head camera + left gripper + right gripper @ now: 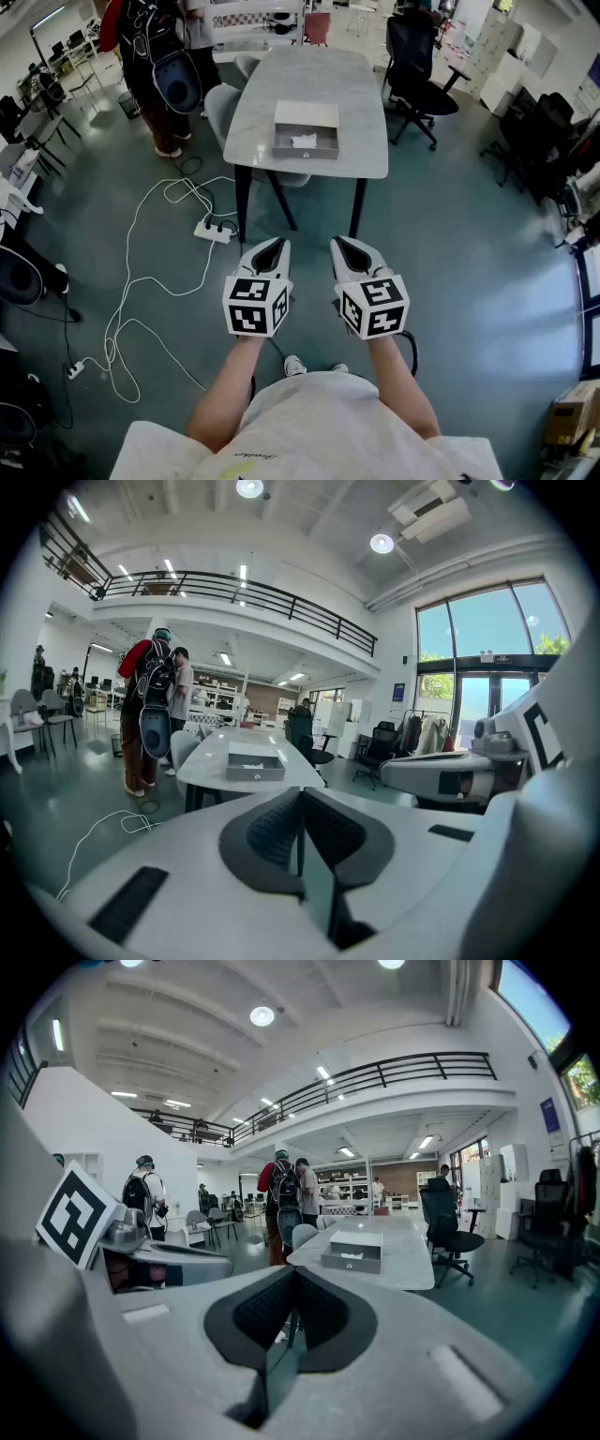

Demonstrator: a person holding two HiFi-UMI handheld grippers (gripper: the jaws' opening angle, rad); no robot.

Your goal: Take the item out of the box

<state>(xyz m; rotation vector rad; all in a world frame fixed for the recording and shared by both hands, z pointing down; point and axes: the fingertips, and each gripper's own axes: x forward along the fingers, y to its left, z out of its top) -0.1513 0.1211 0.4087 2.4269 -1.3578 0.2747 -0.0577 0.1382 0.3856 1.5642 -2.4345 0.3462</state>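
Note:
An open grey box (306, 130) lies on the pale marble table (356, 103) ahead, a white crumpled item (305, 141) inside it. The same box (254, 766) shows small in the left gripper view, and the box (353, 1251) in the right gripper view. My left gripper (268, 250) and right gripper (351, 248) hang side by side above the floor, well short of the table's near end. Both are shut with nothing between their jaws.
A white power strip (213, 231) with trailing cables (131, 281) lies on the floor left of the table. A grey chair (223, 103) stands at the table's left, a black office chair (415, 70) at its right. A person with a backpack (159, 56) stands at far left.

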